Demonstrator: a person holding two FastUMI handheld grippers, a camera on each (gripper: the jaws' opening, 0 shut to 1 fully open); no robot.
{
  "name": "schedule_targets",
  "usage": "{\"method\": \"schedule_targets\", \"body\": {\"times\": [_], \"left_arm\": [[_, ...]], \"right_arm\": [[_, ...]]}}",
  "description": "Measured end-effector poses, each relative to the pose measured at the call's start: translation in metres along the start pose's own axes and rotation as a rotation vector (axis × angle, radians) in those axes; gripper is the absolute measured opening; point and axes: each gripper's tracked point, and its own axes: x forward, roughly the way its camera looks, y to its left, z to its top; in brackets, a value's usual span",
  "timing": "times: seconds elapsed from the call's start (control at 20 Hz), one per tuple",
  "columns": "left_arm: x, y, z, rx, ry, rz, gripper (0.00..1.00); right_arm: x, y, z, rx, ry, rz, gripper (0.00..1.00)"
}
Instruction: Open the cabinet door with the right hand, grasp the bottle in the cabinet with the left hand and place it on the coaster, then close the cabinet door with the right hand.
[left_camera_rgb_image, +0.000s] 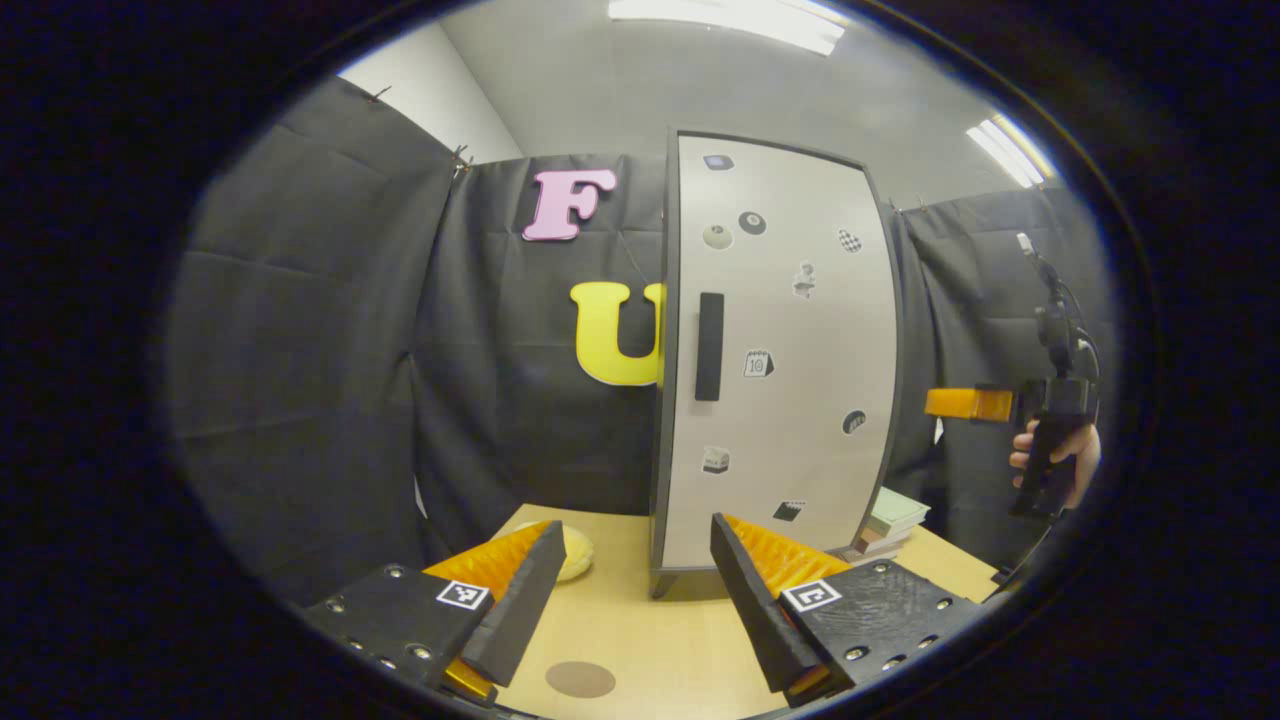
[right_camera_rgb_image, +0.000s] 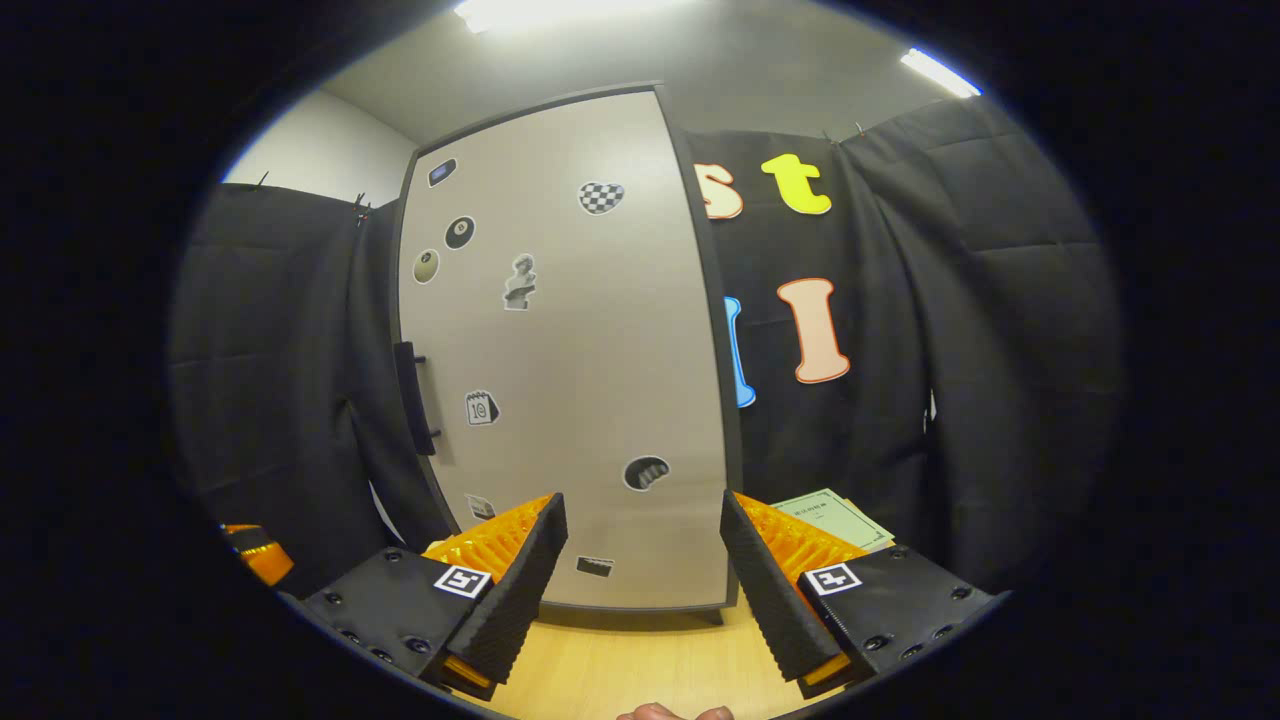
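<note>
A tall grey cabinet (left_camera_rgb_image: 780, 350) with stickers on its door stands on the wooden table (left_camera_rgb_image: 640, 620), door closed. Its dark vertical handle (left_camera_rgb_image: 709, 346) sits near the door's left edge. In the right gripper view the same cabinet (right_camera_rgb_image: 570, 360) looms close, handle (right_camera_rgb_image: 414, 398) at the left. A round brown coaster (left_camera_rgb_image: 580, 679) lies on the table between my left gripper's fingers. My left gripper (left_camera_rgb_image: 632, 585) is open, short of the cabinet. My right gripper (right_camera_rgb_image: 640, 565) is open, facing the door's lower part. Farther off at the right of the left gripper view, a hand holds the right gripper (left_camera_rgb_image: 1000, 404). The bottle is hidden.
A pale yellow round object (left_camera_rgb_image: 574, 552) lies on the table left of the cabinet. A stack of books (left_camera_rgb_image: 888, 522) sits to the cabinet's right, seen as green-covered books (right_camera_rgb_image: 830, 515) in the right gripper view. Black cloth walls close the booth.
</note>
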Motion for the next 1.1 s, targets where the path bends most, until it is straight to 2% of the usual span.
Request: {"method": "schedule_targets", "body": {"times": [0.15, 0.2, 0.25, 0.4, 0.45, 0.5, 0.65, 0.7, 0.8, 0.95, 1.0, 1.1], "left_arm": [[0.002, 0.013, -0.011, -0.035, 0.011, -0.011, 0.93], [0.002, 0.018, -0.014, -0.051, 0.013, -0.013, 0.9], [0.004, 0.022, -0.018, -0.067, 0.016, -0.014, 0.9], [0.005, 0.042, -0.025, -0.087, 0.019, 0.002, 0.87], [0.005, 0.048, -0.026, -0.09, 0.018, 0.011, 0.9], [0.004, 0.055, -0.027, -0.096, 0.018, 0.017, 0.87], [0.005, 0.073, -0.039, -0.118, 0.036, 0.03, 0.87], [0.006, 0.079, -0.043, -0.124, 0.043, 0.038, 0.87], [0.006, 0.092, -0.05, -0.134, 0.054, 0.051, 0.9], [0.008, 0.108, -0.059, -0.143, 0.068, 0.079, 0.87], [0.008, 0.114, -0.062, -0.151, 0.073, 0.088, 0.9], [0.004, 0.124, -0.069, -0.174, 0.076, 0.1, 0.9]], "right_arm": [[0.024, 0.041, 0.029, -0.005, -0.032, 0.038, 0.98], [0.033, 0.056, 0.038, -0.003, -0.038, 0.055, 0.98], [0.04, 0.07, 0.045, 0.001, -0.044, 0.07, 0.93], [0.061, 0.108, 0.061, 0.01, -0.059, 0.097, 0.93], [0.068, 0.12, 0.064, 0.01, -0.059, 0.105, 0.98], [0.074, 0.132, 0.067, 0.013, -0.055, 0.114, 0.93], [0.093, 0.164, 0.068, 0.028, -0.035, 0.141, 0.93], [0.099, 0.173, 0.07, 0.03, -0.032, 0.146, 0.98], [0.11, 0.191, 0.068, 0.026, -0.025, 0.149, 0.98], [0.128, 0.212, 0.056, 0.011, 0.003, 0.149, 0.98], [0.133, 0.218, 0.051, 0.008, 0.017, 0.147, 0.98], [0.141, 0.223, 0.044, -0.01, 0.03, 0.127, 0.98]]}}
